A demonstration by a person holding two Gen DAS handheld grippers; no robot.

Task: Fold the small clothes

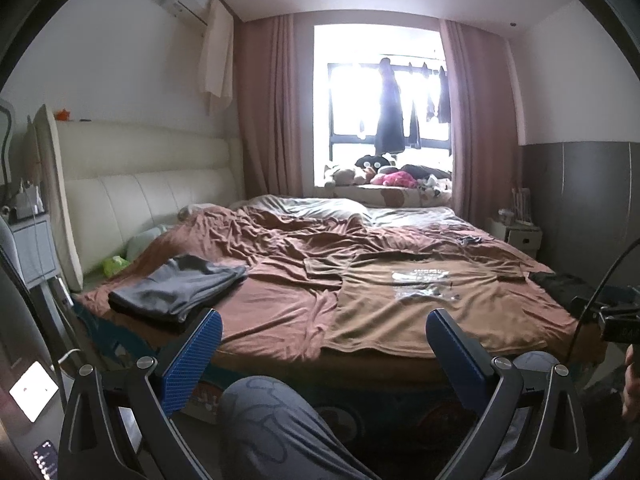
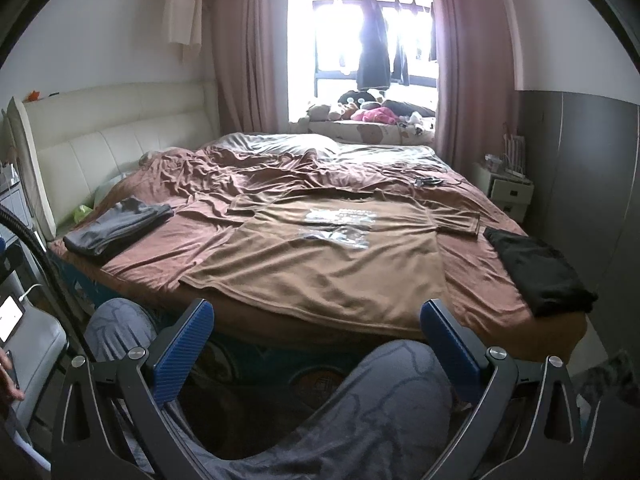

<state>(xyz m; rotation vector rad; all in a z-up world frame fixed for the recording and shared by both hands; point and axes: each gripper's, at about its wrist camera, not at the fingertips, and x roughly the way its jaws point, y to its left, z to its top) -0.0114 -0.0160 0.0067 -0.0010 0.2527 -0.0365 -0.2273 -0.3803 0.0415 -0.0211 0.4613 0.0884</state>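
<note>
Trouble would likely come from the tan T-shirt (image 2: 320, 256), spread flat at the bed's (image 2: 560, 332) near edge with its hem overhanging; the left gripper (image 1: 324, 344) and right gripper (image 2: 316, 336), both spread wide and empty, could drag it off.

— What do the tools look like?
— Each, the left gripper (image 1: 324, 330) and the right gripper (image 2: 316, 320), has black forked arms with silver round screws and blue ribbed pads (image 1: 192, 360).
— And the person?
— Below the claws, grey trousers (image 2: 360, 412) with a faint line pattern; a black cable (image 1: 596, 292) curves at the right.
</note>
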